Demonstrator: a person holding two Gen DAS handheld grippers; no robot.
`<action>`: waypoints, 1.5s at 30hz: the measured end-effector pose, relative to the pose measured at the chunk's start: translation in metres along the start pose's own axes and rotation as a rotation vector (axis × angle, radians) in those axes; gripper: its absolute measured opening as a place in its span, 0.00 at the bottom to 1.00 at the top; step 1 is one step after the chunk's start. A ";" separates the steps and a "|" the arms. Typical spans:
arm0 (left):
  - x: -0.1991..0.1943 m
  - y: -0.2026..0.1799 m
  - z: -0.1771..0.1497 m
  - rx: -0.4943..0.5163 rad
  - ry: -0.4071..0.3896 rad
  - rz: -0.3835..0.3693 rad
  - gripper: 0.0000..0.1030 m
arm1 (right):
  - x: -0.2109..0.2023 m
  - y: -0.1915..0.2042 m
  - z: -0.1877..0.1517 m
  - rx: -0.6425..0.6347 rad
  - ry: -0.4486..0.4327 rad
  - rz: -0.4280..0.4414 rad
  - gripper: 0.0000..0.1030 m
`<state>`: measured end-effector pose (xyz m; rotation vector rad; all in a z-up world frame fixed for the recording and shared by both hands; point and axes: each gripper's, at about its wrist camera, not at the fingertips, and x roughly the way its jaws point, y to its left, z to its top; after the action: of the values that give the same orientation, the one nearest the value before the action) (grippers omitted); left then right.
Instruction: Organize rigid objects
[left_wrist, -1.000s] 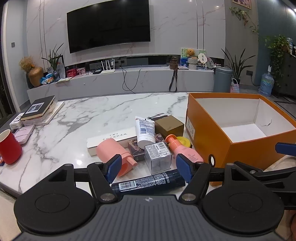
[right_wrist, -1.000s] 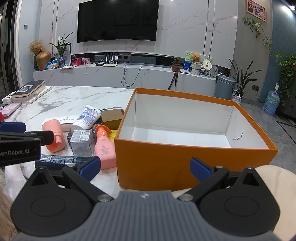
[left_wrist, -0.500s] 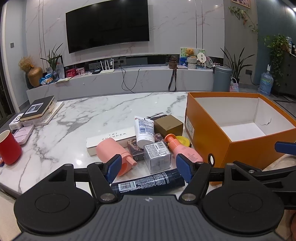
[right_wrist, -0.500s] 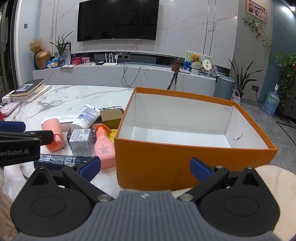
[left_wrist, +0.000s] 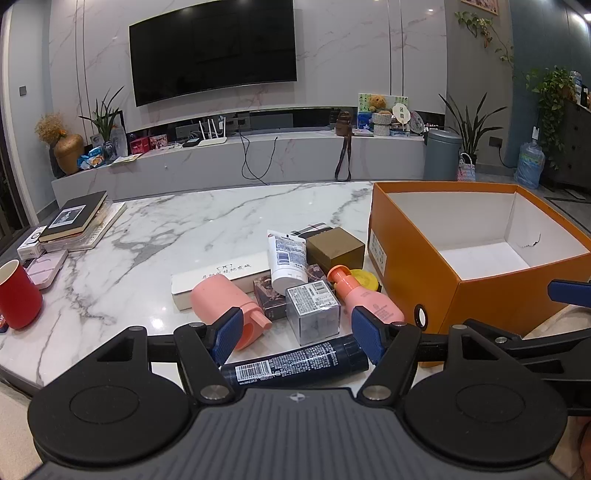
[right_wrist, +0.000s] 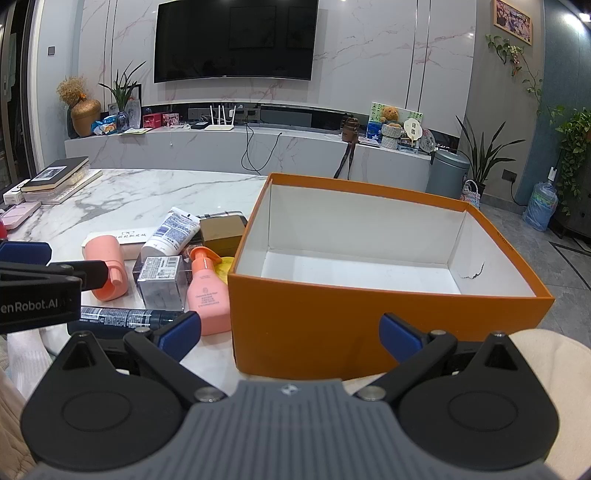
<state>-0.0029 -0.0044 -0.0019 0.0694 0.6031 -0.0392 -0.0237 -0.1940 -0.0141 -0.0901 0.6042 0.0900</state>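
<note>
Directly ahead of the left gripper (left_wrist: 295, 334): a dark tube (left_wrist: 295, 363) lying crosswise to the jaws.

The tube rests on the marble table (left_wrist: 207, 229) at the near edge of a cluster of small items, its long axis running left to right, roughly parallel to the gap between the blue pads. The left gripper, jaws spread wide and holding nothing, is the nearer of the two; taking the tube across its width would probably call for a turn of the wrist. The right gripper (right_wrist: 290, 330), likewise wide open and unloaded, faces the orange box (right_wrist: 388, 321), which stands empty just right of the cluster.
</note>
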 end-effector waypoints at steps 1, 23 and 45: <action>0.000 0.000 0.000 0.000 0.000 0.000 0.77 | 0.000 0.000 0.000 0.000 0.000 0.000 0.98; 0.004 0.019 0.013 -0.101 0.103 -0.100 0.60 | -0.004 -0.005 0.008 0.030 -0.021 0.097 0.96; 0.111 0.114 0.061 -0.487 0.463 -0.008 0.69 | 0.089 0.072 0.090 -0.025 0.098 0.297 0.54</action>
<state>0.1290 0.1027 -0.0090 -0.4066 1.0606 0.1202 0.0925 -0.1078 0.0048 -0.0290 0.7119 0.3828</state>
